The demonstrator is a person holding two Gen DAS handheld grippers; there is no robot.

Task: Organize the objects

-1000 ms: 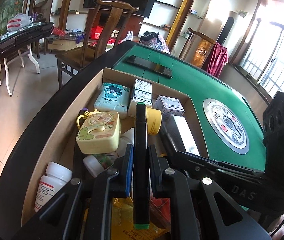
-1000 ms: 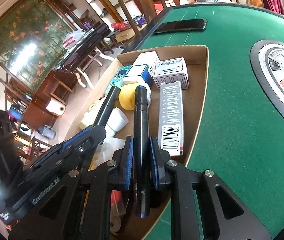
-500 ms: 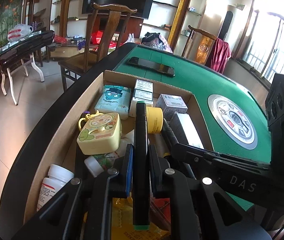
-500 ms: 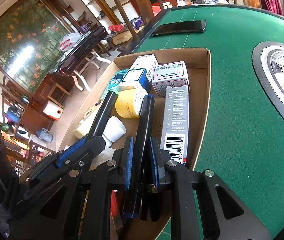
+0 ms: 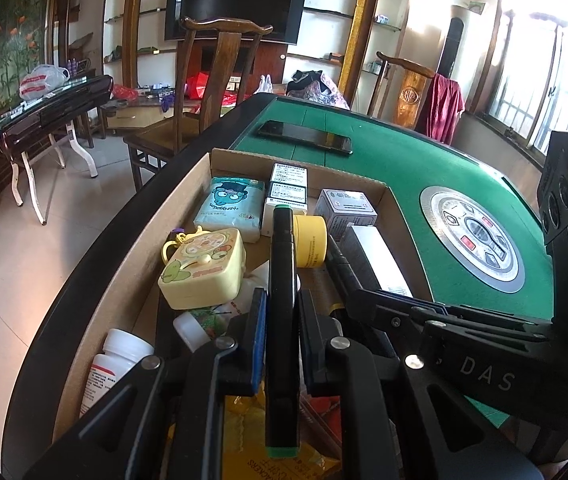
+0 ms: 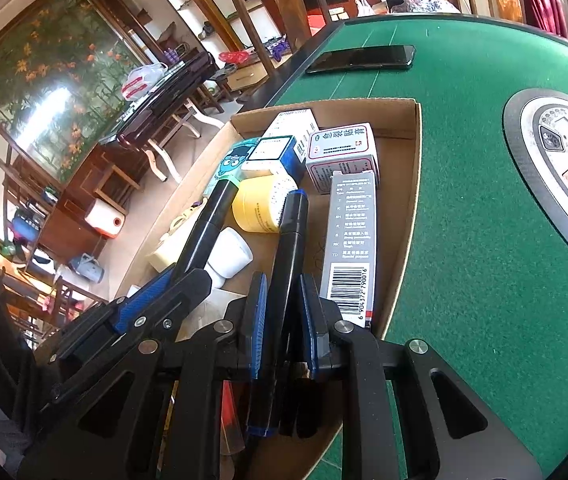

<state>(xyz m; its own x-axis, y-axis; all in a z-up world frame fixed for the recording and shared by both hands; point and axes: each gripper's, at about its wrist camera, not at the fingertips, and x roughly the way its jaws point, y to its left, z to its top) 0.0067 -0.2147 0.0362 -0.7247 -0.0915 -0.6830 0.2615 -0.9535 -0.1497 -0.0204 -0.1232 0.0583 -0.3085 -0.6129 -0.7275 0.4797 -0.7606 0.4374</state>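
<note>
Green felt table with a dark rim. Sitting right on it: a cardboard box near the edge and a black phone beyond it. Round silver control panel set in the middle.

table felt: green | jar: yellow | marker: black, green end | phone: black

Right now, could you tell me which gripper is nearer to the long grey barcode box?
Right. The right gripper, shut on a blue-capped marker, sits beside the grey box; the left gripper is farther off.
</note>
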